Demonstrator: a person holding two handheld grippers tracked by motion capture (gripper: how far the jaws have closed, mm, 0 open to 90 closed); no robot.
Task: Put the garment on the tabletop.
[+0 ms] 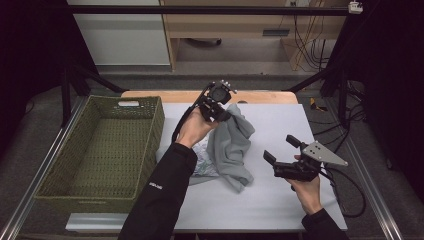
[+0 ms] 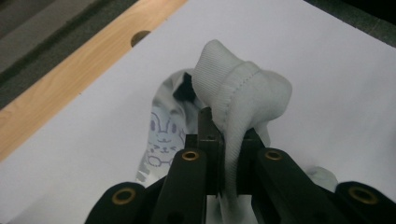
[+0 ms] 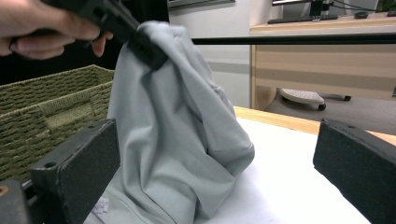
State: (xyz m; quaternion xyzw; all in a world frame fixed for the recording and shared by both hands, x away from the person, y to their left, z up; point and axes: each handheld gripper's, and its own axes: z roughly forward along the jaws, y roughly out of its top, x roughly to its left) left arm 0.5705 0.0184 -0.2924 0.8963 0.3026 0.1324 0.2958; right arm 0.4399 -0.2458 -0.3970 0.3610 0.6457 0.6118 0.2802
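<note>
White tabletop (image 1: 280, 200) carries a woven basket (image 1: 100, 150) at nine o'clock. Left gripper (image 1: 220, 114) clamps the grey garment's (image 1: 232, 145) ribbed edge, lifting it at centre; right gripper (image 1: 282, 150) gapes empty at three o'clock. That thin pinch could slip, dropping the cloth.

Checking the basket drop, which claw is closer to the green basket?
Left. The left claw holds the grey garment just beside the basket; the right claw hovers open across the table.

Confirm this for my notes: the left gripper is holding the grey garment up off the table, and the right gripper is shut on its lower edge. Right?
Not quite. The right gripper is open and apart from the grey garment; the right gripper view shows its fingers spread wide. The left gripper does hold the garment up.
</note>
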